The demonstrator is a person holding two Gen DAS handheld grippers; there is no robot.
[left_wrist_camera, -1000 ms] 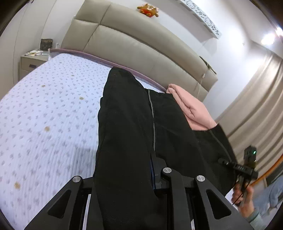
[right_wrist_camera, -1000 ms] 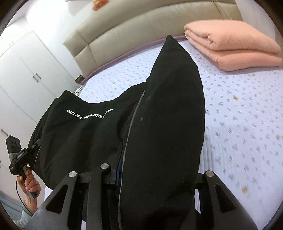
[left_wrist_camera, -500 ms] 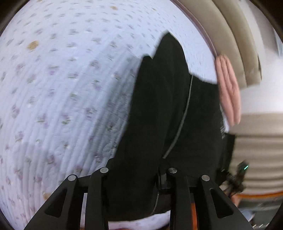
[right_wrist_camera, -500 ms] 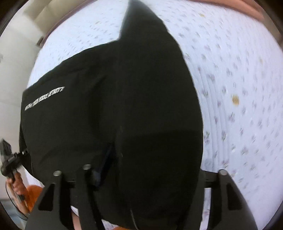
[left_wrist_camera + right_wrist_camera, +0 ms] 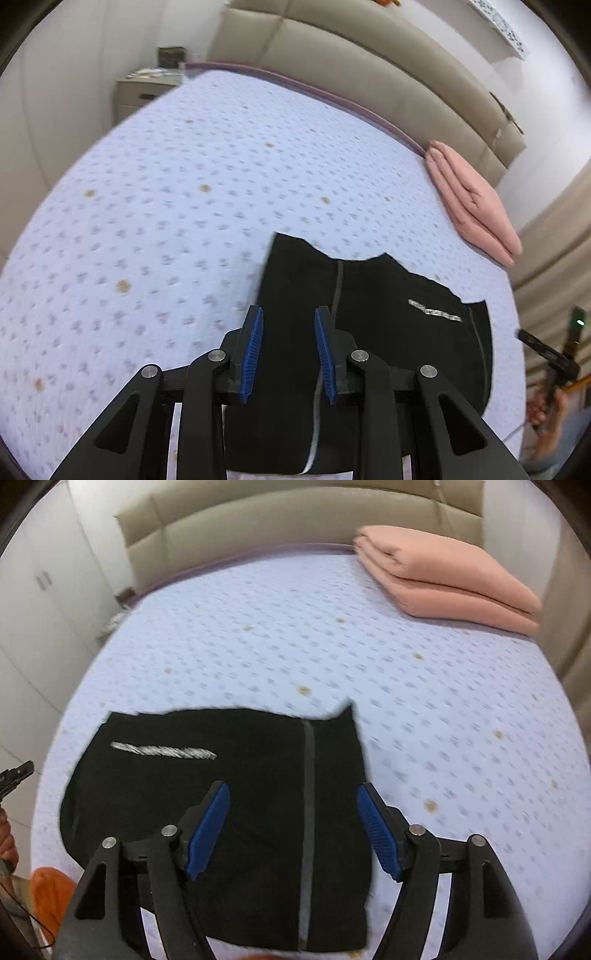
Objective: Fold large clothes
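**Black clothes lie folded on the bed, both grippers let go**

The black clothes [image 5: 369, 332] lie flat on the bed [image 5: 166, 221], folded into a blocky shape. In the left wrist view they sit in the lower middle & lower right of the frame. In the right wrist view they [image 5: 240, 794] fill the lower middle & lower left.

A thin grey stripe [image 5: 307, 812] runs down the cloth. A short line of white letters [image 5: 162, 750] shows on the upper left of the cloth in the right view; too blurry to read.

The left gripper [image 5: 288, 350] sits at the bottom middle of its frame. Its blue pads [image 5: 252, 354] stand a bit apart w/ nothing between them. The cloth shows through the gap, below the pads.

The right gripper [image 5: 291, 834] sits at the bottom of its frame. Its blue pads [image 5: 208, 830] are spread wide, holding nothing. The cloth lies under & between them.

A folded pink blanket [image 5: 443, 579] rests on the bed near the headboard [image 5: 295, 513], upper right of the right view, well apart from the black cloth. In the left view it [image 5: 472, 203] is at the right edge.

A small bedside table [image 5: 144, 90] stands at the upper left of the left view. White closet doors [image 5: 44, 590] are at the left of the right view. The bed cover is pale w/ small dots & some brown spots.
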